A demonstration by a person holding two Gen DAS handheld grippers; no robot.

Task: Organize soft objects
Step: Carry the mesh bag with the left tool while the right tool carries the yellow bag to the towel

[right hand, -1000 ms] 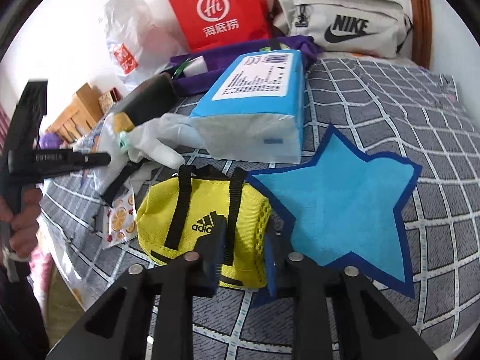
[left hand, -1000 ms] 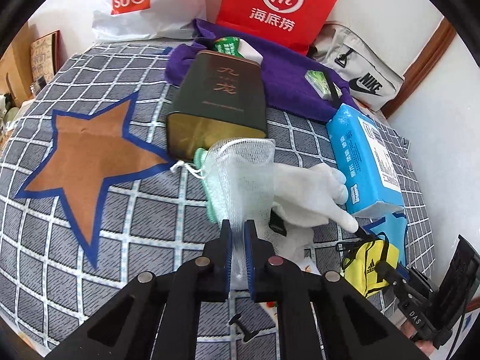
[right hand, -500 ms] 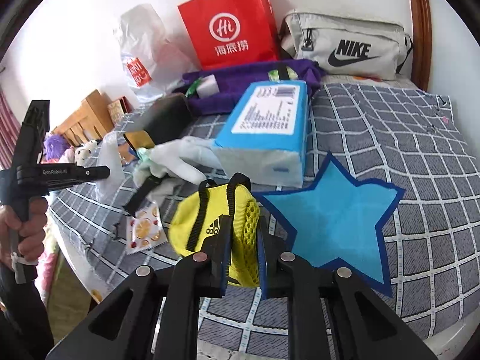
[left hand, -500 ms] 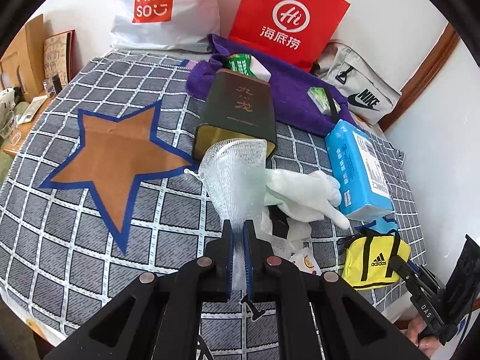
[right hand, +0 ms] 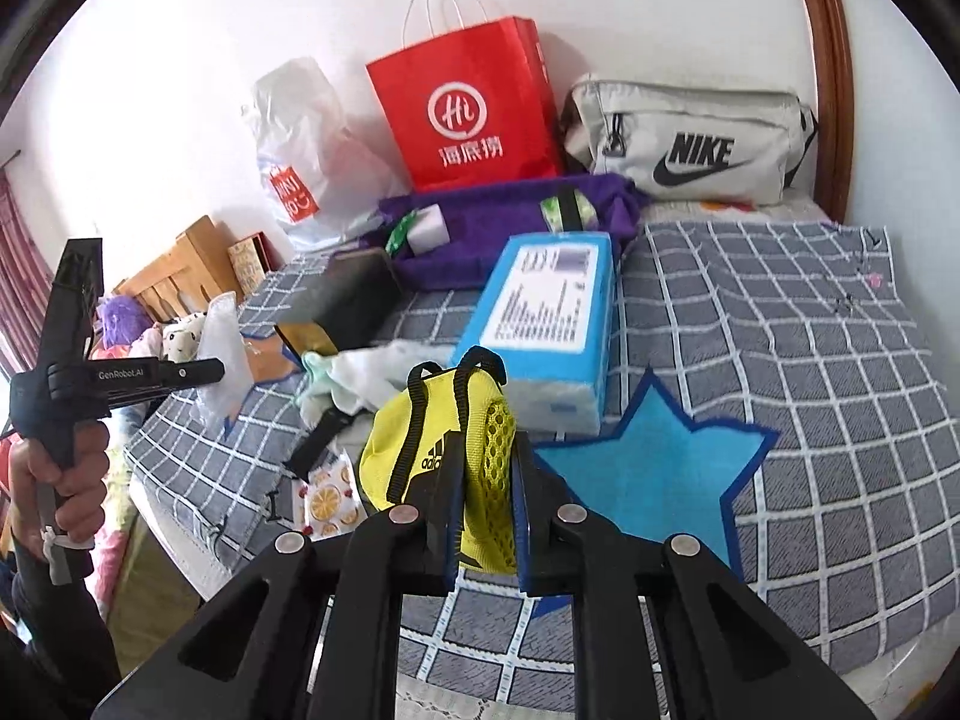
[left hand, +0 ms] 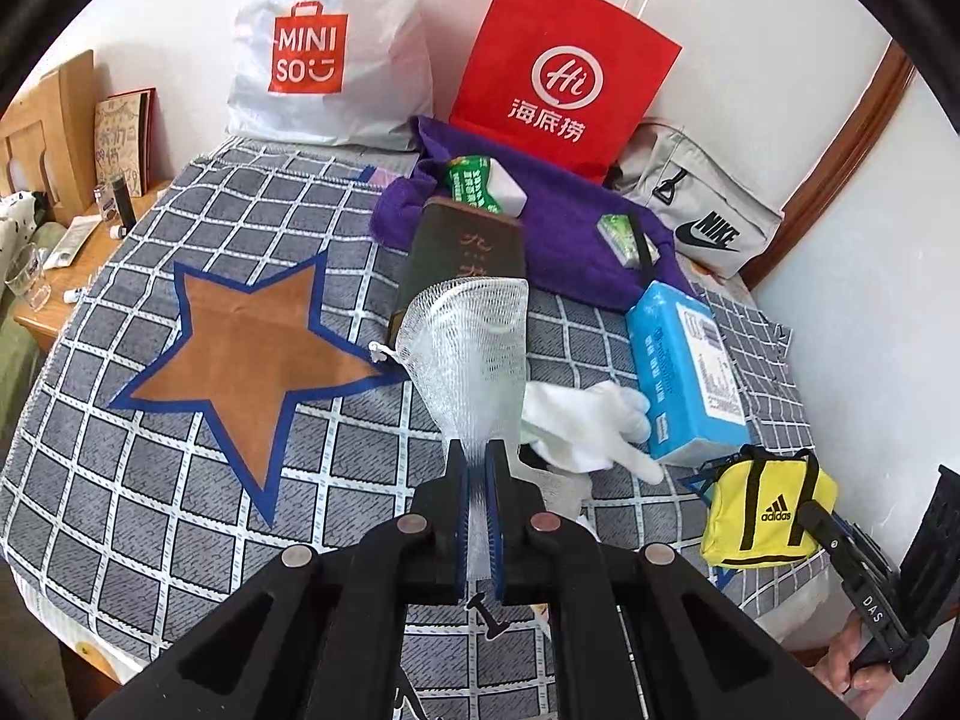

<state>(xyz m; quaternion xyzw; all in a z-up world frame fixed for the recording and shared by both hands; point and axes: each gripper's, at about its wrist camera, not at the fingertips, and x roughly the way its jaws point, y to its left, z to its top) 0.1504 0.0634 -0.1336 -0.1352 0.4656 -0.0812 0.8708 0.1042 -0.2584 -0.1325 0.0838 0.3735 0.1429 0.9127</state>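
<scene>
A: While the left wrist view looks along its fingers, what does it show?

B: The left gripper [left hand: 477,456] is clamped on a white mesh pouch [left hand: 471,348], which stands up from the fingers, clear of the checked bedspread [left hand: 120,516]. At nine o'clock from the pouch lies a brown star patch [left hand: 246,354]. At three o'clock sit a white glove [left hand: 591,420] and a blue tissue pack [left hand: 684,372]. At twelve o'clock, a dark tin [left hand: 462,252].

A: And the right wrist view?

B: The right gripper [right hand: 483,462] is closed tight on a yellow Adidas bag [right hand: 432,432], raised off the bedspread [right hand: 840,360]. At three o'clock from the bag lies a blue star patch [right hand: 654,480]. At twelve o'clock, the tissue pack [right hand: 546,312]. At nine o'clock, the left gripper [right hand: 198,369] holds the pouch [right hand: 222,360] above the bed edge.
</scene>
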